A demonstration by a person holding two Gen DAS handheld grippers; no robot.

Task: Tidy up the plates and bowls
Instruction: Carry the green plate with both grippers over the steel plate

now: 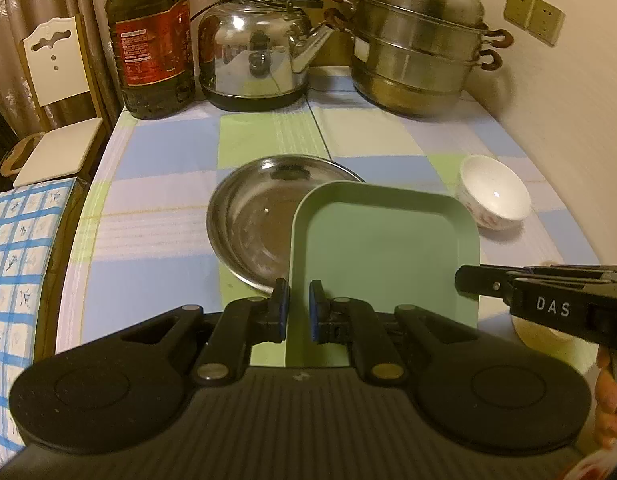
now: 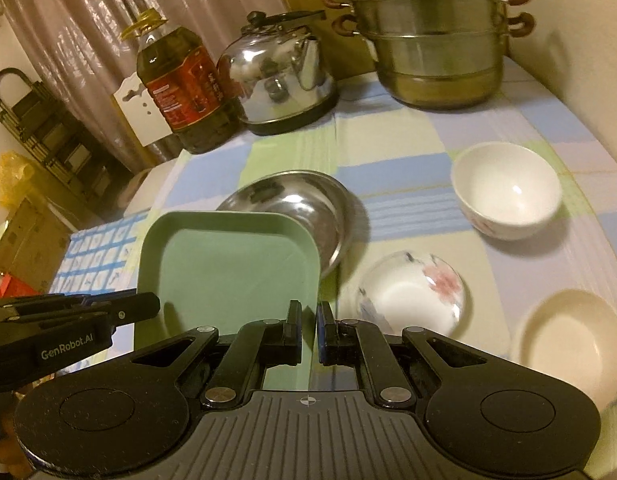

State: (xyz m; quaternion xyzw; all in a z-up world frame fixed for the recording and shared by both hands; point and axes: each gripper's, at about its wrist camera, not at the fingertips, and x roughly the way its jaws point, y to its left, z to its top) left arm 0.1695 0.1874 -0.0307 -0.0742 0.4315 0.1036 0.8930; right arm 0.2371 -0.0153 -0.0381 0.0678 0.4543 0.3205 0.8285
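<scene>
A pale green square plate (image 1: 388,248) (image 2: 228,268) is held between both grippers, and its far corner overlaps a round steel plate (image 1: 248,216) (image 2: 304,200). My left gripper (image 1: 298,300) is shut on the plate's left rim. On the right rim my right gripper (image 2: 308,318) is shut too. A white bowl (image 1: 494,192) (image 2: 508,196) stands to the right. Nearer me are a flowered bowl (image 2: 412,292) and a cream plate (image 2: 568,340).
Along the back of the checked tablecloth (image 1: 168,240) stand an oil bottle (image 1: 152,40), a steel kettle (image 1: 256,48) and a stacked steamer pot (image 1: 420,40). A wall (image 1: 568,120) bounds the right side. A chair (image 1: 56,92) stands off the left edge.
</scene>
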